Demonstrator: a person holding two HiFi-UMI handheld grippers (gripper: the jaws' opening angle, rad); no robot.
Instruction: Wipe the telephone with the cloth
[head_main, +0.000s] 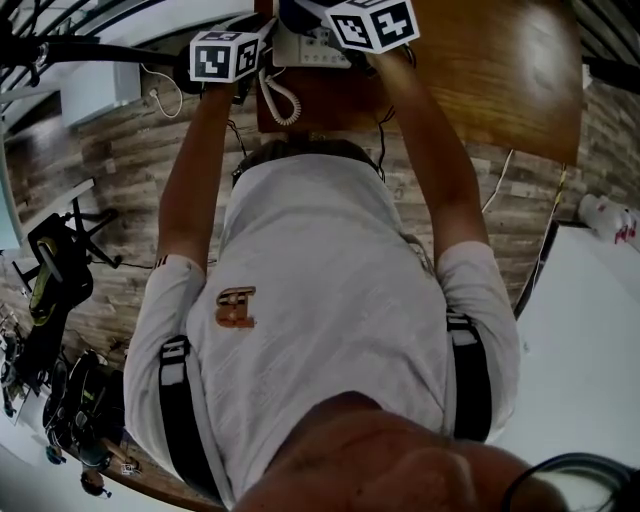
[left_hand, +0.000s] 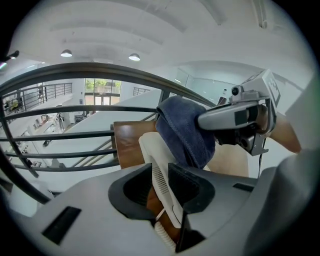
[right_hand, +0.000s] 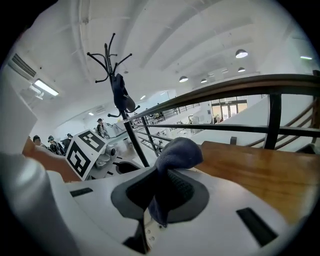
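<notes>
My left tool (left_hand: 162, 184) is clamped on the white handset (left_hand: 150, 147), holding it tilted over the wooden tabletop (head_main: 500, 70). My right tool (right_hand: 161, 192) pinches the blue cloth (right_hand: 179, 151), which lies against the handset's far end. The telephone base (head_main: 312, 48) sits on the tabletop's left part, with the coiled cord (head_main: 283, 100) just beside it.

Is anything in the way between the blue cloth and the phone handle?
Nothing visible is. The right tool grips the blue cloth, and the cloth lies right against the top of the white handset clamped in the left tool.
</notes>
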